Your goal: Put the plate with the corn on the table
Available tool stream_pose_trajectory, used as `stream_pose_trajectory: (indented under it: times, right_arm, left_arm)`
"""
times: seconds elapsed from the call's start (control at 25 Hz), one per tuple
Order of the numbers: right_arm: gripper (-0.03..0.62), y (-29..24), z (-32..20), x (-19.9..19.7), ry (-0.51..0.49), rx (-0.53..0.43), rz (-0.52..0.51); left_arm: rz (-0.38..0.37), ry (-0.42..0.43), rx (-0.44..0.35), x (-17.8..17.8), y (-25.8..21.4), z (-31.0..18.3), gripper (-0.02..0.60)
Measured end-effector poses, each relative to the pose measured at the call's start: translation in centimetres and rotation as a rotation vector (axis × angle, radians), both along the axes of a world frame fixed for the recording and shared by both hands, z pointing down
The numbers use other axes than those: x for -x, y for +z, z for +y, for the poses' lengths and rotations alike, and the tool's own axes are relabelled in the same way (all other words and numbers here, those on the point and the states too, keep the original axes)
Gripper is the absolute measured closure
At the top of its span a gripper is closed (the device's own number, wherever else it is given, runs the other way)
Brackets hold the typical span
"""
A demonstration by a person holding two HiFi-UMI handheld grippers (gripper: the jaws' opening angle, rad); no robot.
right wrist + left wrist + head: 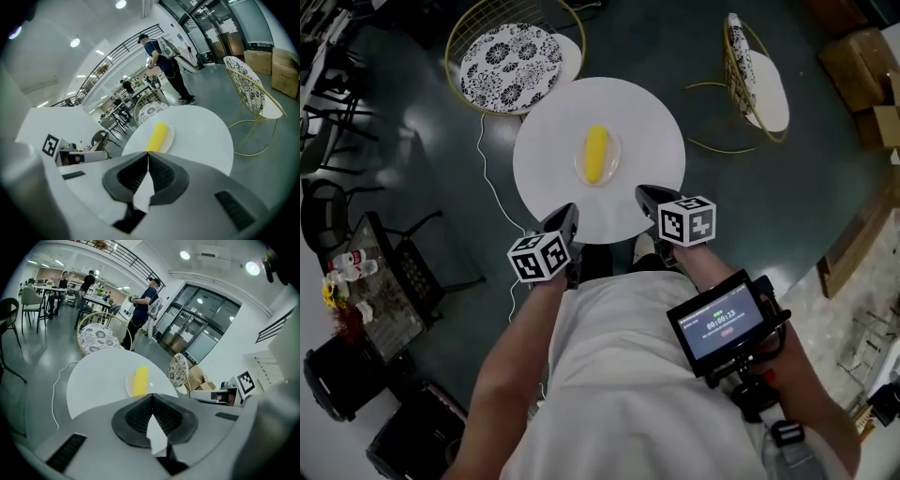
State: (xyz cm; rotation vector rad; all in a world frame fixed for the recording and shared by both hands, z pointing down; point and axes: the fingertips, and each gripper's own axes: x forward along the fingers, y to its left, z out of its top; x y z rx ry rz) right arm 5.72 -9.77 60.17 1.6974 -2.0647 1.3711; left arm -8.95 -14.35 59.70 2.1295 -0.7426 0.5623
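Note:
A small clear plate with a yellow corn cob on it rests in the middle of the round white table. Both grippers hover at the table's near edge, short of the plate. My left gripper is shut with nothing in it, and so is my right gripper. In the left gripper view the closed left gripper points at the corn cob and plate. The right gripper view shows the right gripper shut, with the corn cob and plate just beyond.
A gold-framed chair with a patterned cushion stands behind the table at left, another chair at right. A white cable runs over the floor. Cardboard boxes lie far right, a cluttered side table at left. A person stands beyond.

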Motion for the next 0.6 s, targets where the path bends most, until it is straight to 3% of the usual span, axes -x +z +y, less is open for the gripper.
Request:
stream_pose_trajectory:
  times: [0.32, 0.6]
  right_arm:
    - [0.580, -5.1, 2.2, -2.2, -0.069, -0.095, -0.001]
    - [0.580, -6.4, 1.9, -0.5, -0.113, -0.147, -0.007]
  left_arm:
    - [0.025, 0.027, -0.060, -3.8, -4.1, 4.7, 0.575]
    - [0.058, 0.006, -0.088, -2.1, -4.7, 5.2, 0.575]
